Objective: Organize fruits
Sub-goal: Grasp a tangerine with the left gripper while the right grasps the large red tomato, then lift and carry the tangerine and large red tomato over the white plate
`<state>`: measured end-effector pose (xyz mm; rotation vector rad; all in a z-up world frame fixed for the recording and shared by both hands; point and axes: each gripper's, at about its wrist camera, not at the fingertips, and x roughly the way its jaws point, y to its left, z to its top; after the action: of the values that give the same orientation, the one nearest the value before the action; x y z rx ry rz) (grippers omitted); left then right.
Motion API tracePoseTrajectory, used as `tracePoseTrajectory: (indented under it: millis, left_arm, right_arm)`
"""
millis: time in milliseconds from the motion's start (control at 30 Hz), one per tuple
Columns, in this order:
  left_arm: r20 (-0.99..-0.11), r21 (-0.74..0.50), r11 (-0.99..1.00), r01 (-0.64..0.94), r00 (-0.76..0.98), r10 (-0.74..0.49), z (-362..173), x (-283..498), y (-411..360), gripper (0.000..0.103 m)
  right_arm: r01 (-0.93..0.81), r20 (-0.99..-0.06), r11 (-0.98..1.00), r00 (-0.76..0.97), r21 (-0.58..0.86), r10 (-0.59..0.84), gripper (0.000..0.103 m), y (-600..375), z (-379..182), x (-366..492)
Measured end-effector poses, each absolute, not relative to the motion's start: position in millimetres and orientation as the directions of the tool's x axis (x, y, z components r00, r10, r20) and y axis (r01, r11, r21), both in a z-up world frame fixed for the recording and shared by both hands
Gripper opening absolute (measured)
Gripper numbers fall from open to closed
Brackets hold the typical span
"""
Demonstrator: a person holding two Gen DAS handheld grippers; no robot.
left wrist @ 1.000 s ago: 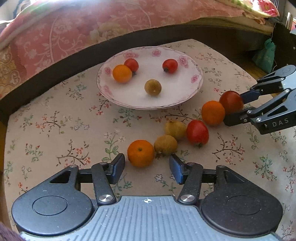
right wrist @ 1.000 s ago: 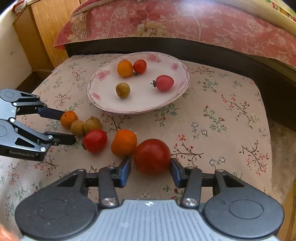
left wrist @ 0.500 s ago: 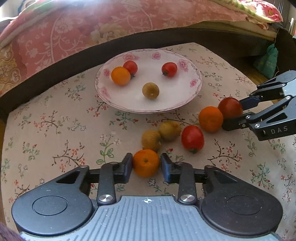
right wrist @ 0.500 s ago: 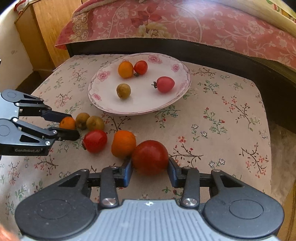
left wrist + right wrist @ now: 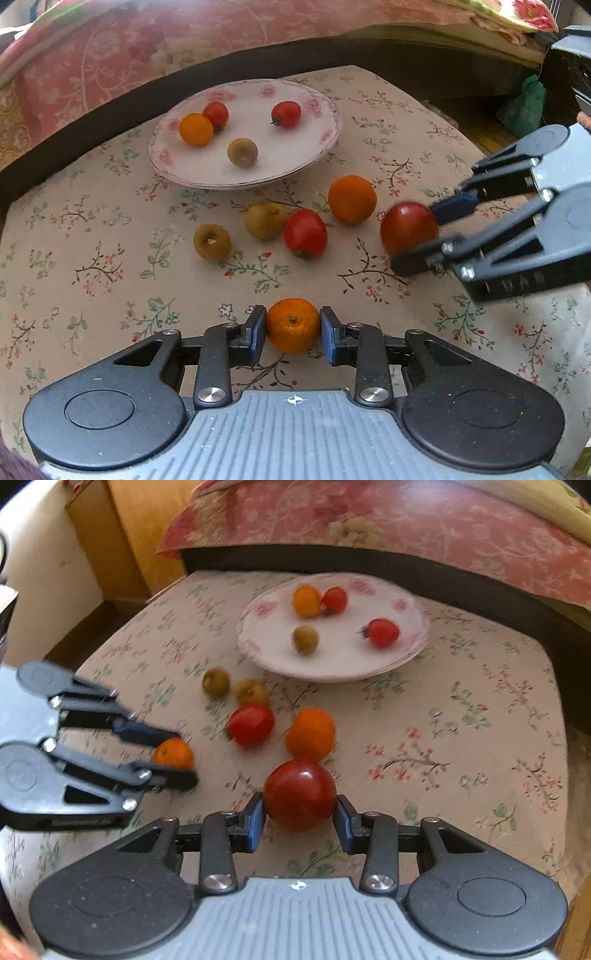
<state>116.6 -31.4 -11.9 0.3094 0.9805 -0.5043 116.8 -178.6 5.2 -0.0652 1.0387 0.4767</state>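
My left gripper (image 5: pixel 292 328) is shut on a small orange mandarin (image 5: pixel 292 325), held above the floral cloth; it also shows in the right wrist view (image 5: pixel 173 753). My right gripper (image 5: pixel 300 812) is shut on a large dark red tomato (image 5: pixel 300 794), also seen in the left wrist view (image 5: pixel 408 226). A white floral plate (image 5: pixel 306 155) at the back holds an orange, two small red tomatoes and a brown kiwi. On the cloth lie two brown kiwis (image 5: pixel 212 242), a red tomato (image 5: pixel 305 232) and an orange (image 5: pixel 352 199).
The cloth-covered stool (image 5: pixel 92 236) ends at a dark bed frame (image 5: pixel 110 88) behind the plate, with pink bedding above. A wooden cabinet (image 5: pixel 122 535) stands at the far left in the right wrist view. A green bag (image 5: pixel 524 107) lies on the floor at right.
Both grippers have closed on their fruit and lifted back from the pile: the left with the mandarin, the right with the big tomato. The loose kiwis have shifted a little.
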Motion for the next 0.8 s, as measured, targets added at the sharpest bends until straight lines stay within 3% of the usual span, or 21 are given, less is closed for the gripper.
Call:
tracePoseTrajectory:
  millis: [300, 400, 467, 800]
  left_arm:
    - [-0.846, 0.066, 0.831, 0.552, 0.473, -0.247, -11.4, 115.2, -34.8, 0.045]
    - [-0.847, 0.066, 0.826, 0.56, 0.469, -0.25, -11.0, 114.0, -34.6, 0.052]
    - [-0.85, 0.062, 0.825, 0.561, 0.463, -0.251, -12.0, 115.4, -35.2, 0.057]
    - [-0.852, 0.05, 0.827, 0.56, 0.456, -0.257, -13.1, 112.5, -31.2, 0.062]
  right_arm:
    - [-0.437, -0.84, 0.89, 0.427, 0.132, 0.334, 0.043, -177.8, 3.5, 107.9]
    - [-0.439, -0.833, 0.889, 0.438, 0.128, 0.336, 0.044, -178.9, 5.9, 107.3]
    - [-0.435, -0.831, 0.891, 0.441, 0.131, 0.338, 0.052, -180.6, 6.4, 108.0]
    - [-0.413, -0.825, 0.9, 0.453, 0.141, 0.337, 0.053, -179.1, 6.4, 114.9]
